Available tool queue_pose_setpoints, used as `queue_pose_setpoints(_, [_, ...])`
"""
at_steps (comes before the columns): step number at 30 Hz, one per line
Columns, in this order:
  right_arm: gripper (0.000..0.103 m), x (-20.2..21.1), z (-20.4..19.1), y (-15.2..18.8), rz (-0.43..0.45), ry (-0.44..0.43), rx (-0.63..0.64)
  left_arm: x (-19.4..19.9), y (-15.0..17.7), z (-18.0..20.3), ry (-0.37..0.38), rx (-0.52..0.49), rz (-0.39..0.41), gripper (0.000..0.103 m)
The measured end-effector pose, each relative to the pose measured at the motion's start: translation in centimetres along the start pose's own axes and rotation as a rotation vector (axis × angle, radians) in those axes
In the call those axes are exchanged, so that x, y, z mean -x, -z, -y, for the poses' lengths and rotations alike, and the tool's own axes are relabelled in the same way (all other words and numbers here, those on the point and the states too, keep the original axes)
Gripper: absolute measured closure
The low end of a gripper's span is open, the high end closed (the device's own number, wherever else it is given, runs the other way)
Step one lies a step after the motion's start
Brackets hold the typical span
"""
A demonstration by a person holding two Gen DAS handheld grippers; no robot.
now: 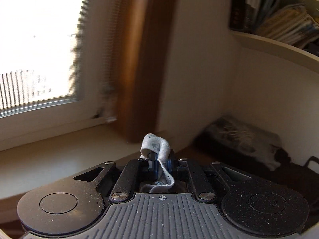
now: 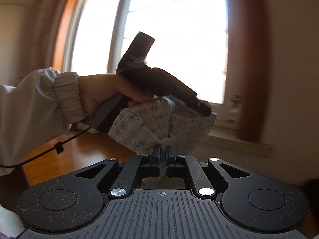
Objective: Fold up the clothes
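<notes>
A pale grey cloth with a small diamond print hangs in the air between my two grippers. In the left wrist view a folded bit of the cloth sticks up from my left gripper, which is shut on it. The right wrist view shows a person's hand in a light sleeve holding that left gripper up and to the left, the cloth draped beneath it. My right gripper is shut, its tips pinching the cloth's lower edge.
A bright window with a pale sill and a brown curtain is ahead. A shelf of books hangs at the upper right, with dark folded fabric below it. A wooden tabletop lies under the cloth.
</notes>
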State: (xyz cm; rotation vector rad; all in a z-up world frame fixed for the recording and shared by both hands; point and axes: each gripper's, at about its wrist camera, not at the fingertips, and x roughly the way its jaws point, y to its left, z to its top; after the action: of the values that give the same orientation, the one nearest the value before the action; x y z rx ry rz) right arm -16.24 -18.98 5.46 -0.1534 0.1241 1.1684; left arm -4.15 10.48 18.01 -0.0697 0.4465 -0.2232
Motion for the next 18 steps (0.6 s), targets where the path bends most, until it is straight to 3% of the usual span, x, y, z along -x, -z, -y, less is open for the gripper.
queue_pose_setpoints(5, [0.096,4.1,6.2,3.8,-0.033,0.168,-0.151,-9.0,-0.5,5.4,0.108,0.027,-0.047,0.091])
queue_pose_setpoints(8, [0.092,5.8,9.5,6.9,-0.074,0.253,-0.263,-13.4,0.6,7.6,0.144,0.050,-0.114,0.069])
queue_pose_setpoints(9, [0.090,6.0,9.9,8.0,-0.092,0.260,-0.290,-13.5,0.9,7.4,0.144,0.051,-0.117,0.053])
queue_pose_setpoints(10, [0.080,6.2,10.4,9.0,-0.110,0.267,-0.318,-13.6,1.1,7.1,0.143,0.050,-0.118,0.043])
queue_pose_setpoints(11, [0.062,6.4,10.8,10.0,-0.128,0.275,-0.345,-13.6,1.4,6.9,0.142,0.050,-0.119,0.043])
queue_pose_setpoints(12, [0.051,6.4,11.1,10.6,-0.137,0.275,-0.364,-13.6,1.7,6.7,0.142,0.050,-0.120,0.043])
queue_pose_setpoints(18, [0.040,4.3,12.0,10.7,-0.145,0.282,-0.438,-11.4,4.3,2.9,0.099,0.051,-0.091,0.037])
